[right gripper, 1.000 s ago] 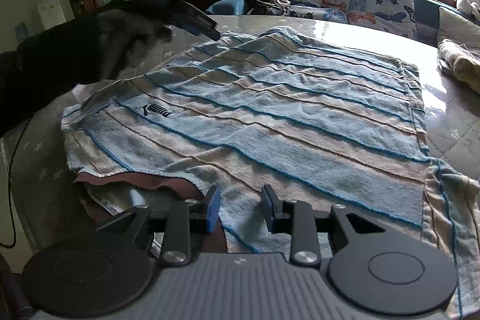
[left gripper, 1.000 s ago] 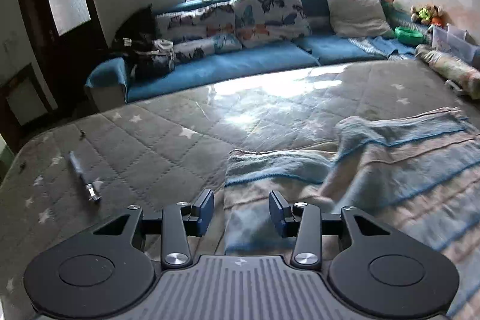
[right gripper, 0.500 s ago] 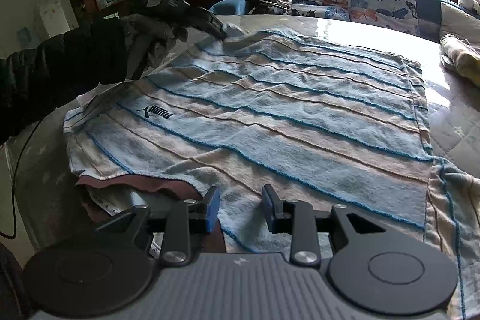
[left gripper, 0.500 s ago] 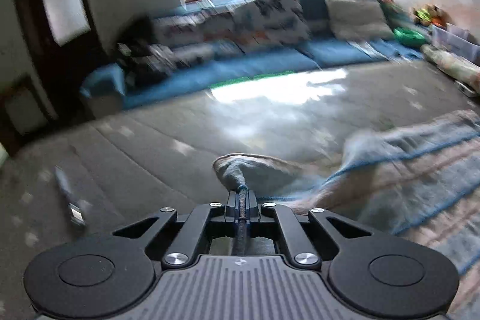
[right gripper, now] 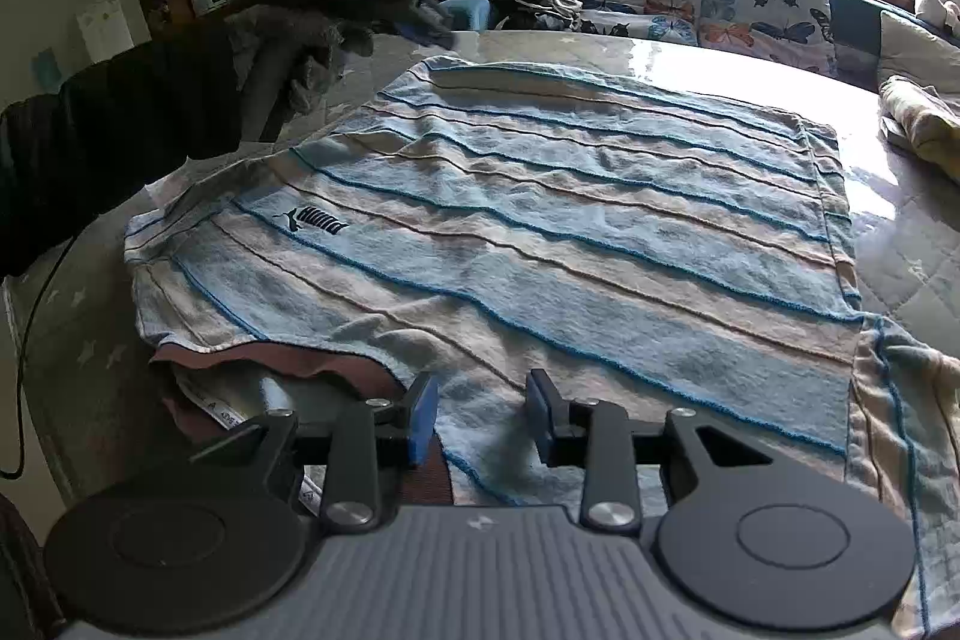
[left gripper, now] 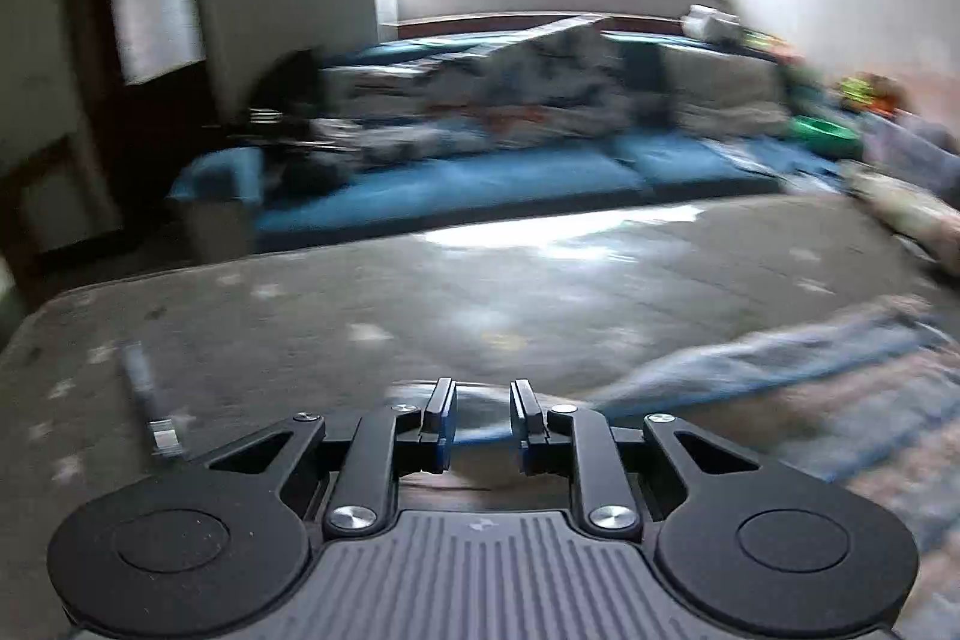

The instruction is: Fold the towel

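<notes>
Tabletop (right gripper: pixel 912 244): grey quilted cover printed with pale stars, glossy where window light strikes the far side.

Towel (right gripper: pixel 540 220): spread flat on the tabletop, filling most of the right wrist view. Terry cloth, nubbly, in pale blue and beige bands divided by thin raised bright-blue cords. Mildly rippled. Its near-left corner lies over a brown-edged layer of cloth (right gripper: pixel 288 361) with a small white tag; what that layer belongs to cannot be told. At right a further striped part runs on past a hemmed edge.

Sofa (left gripper: pixel 480 172): blue cushions along the far wall under the window, with butterfly-print pillows (right gripper: pixel 762 4).

Right hand-held gripper (right gripper: pixel 480 409): fingers parted moderately wide, nothing between them. It hovers just over the near edge of the towel, blue pads (right gripper: pixel 423 409) on either side of the hem.

Left hand-held gripper (left gripper: pixel 480 415): seen through heavy motion blur. Fingers parted by a moderate gap, not closed on anything; a blurred blue line of towel edge shows behind the gap. The towel (left gripper: pixel 780 370) stretches away to the right.

Small cylindrical object (left gripper: pixel 147 394) with a metal end, on the tabletop left of the left hand-held gripper; blurred, type unclear.

Writing: dark "PUMA" wordmark with leaping-cat logo (right gripper: pixel 312 220), on the towel's left part.
</notes>
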The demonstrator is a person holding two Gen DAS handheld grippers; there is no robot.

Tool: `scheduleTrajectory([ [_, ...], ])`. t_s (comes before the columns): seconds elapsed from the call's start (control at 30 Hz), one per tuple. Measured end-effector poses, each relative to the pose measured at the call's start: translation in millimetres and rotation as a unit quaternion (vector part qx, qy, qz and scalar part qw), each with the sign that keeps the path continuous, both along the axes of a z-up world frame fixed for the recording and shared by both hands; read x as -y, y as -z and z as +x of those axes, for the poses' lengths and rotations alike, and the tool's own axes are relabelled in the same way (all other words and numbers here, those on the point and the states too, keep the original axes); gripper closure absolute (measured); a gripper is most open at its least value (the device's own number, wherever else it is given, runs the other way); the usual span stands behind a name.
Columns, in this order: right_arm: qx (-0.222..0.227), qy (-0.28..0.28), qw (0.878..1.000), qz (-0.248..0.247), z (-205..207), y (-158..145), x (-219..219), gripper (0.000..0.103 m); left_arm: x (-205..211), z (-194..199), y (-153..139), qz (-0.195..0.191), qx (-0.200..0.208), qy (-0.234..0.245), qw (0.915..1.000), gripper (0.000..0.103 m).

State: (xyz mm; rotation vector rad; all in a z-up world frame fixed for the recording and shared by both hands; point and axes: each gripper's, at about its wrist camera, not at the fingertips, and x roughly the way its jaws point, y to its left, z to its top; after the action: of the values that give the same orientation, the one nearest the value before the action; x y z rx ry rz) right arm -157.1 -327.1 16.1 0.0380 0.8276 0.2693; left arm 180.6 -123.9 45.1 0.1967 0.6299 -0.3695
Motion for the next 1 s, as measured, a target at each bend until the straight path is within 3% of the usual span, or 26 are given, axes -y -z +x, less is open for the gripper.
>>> scheduleTrajectory([
  [0.27,-0.002,-0.003,1.0,0.01,0.6,0.1,3.5,0.071,13.8,28.9,13.0,0.026,-0.026,-0.005,0.9993,0.083],
  [0.4,-0.002,-0.004,1.0,0.018,0.9,0.4,5.8,0.07,10.2,44.5,18.1,0.034,-0.039,-0.018,0.9985,0.056],
  [0.47,-0.003,-0.003,1.0,0.02,1.0,0.3,6.5,0.07,8.5,52.3,20.6,0.038,-0.045,-0.024,0.998,0.056],
  [0.5,-0.003,-0.003,1.0,0.021,0.8,0.3,6.7,0.07,7.6,56.2,21.9,0.04,-0.048,-0.027,0.9977,0.058],
  [0.57,-0.003,-0.003,1.0,0.021,0.9,0.2,6.7,0.07,8.8,55.6,23.2,0.04,-0.049,-0.011,0.998,0.083],
  [0.63,-0.003,-0.003,1.0,0.022,0.9,0.2,6.7,0.07,10.2,49.7,22.0,0.045,-0.032,-0.006,0.9985,0.1],
  [0.8,-0.001,-0.001,1.0,0.022,0.0,0.8,6.7,0.07,6.1,37.8,16.0,0.043,0.021,-0.029,0.9984,0.1],
  [1.0,-0.001,0.0,1.0,0.023,0.1,0.5,8.3,0.07,-0.6,39.9,16.0,0.028,0.012,-0.039,0.9988,0.092],
])
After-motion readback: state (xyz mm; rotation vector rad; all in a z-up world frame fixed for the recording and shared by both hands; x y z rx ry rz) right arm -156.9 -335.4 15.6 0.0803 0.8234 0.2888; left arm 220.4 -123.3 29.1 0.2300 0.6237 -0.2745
